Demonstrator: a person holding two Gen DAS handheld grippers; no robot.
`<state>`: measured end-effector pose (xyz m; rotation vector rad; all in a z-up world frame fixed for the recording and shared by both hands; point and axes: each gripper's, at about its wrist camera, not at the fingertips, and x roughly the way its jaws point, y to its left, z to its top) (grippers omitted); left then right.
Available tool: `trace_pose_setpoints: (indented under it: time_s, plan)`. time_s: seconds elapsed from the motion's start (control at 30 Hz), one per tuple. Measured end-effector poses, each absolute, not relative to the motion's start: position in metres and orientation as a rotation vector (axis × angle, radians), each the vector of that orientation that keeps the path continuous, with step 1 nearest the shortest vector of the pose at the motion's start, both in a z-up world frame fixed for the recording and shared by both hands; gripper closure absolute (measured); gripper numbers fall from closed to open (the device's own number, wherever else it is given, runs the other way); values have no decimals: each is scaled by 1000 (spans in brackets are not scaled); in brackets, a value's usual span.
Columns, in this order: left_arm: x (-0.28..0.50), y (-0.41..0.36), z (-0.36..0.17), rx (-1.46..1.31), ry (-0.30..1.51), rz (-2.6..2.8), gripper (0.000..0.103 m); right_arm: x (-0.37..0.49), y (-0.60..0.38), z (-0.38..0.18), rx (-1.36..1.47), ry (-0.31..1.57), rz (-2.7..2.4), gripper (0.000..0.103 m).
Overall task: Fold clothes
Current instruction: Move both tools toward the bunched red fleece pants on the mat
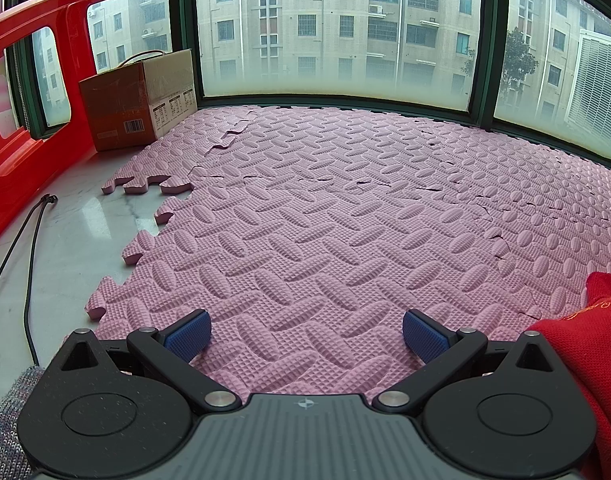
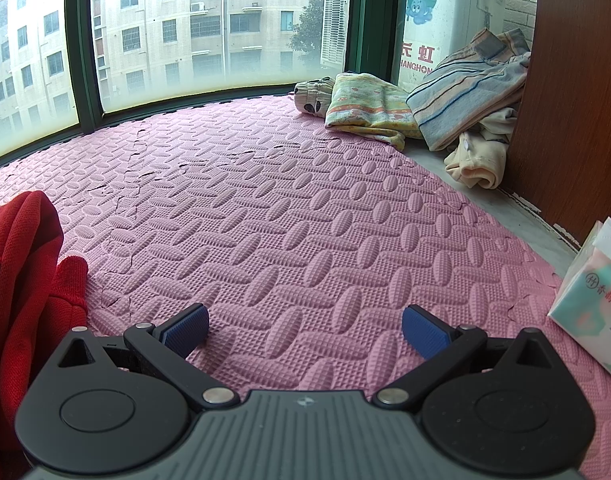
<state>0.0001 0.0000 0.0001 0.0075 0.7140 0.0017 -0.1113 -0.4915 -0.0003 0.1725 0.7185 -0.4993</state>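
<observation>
The left gripper [image 1: 305,330] hangs released over the pink mat [image 1: 325,200], the red garment [image 1: 585,360] bunched just to its right. The right gripper [image 2: 305,330], also released, has it on its left; best pinch two corners and spread it flat first. The tissue pack [image 2: 589,300] at right reads "ZHU".

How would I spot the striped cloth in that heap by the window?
Look to the far right corner of the pink mat, where clothes are piled against a brown wood panel. The striped cloth lies on top, grey-blue with thin dark lines. The floral cloth beside it is yellow-green, and the cream garment below is plain.
</observation>
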Motion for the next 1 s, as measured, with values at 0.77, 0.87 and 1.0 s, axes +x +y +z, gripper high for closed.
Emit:
trace_pose_setpoints:
  time_s: [0.77,0.87,1.0]
  plan:
    - [-8,-5,3,-6,722,43,0,-111,-493,-1,173,721,-497,0]
    - [-16,-6,5,-6,724,47,0,-112,-493,0,176,722,-493,0]
    - [-27,-6,6,-24,733,59,0,-114,-493,0,178,726,-478,0]
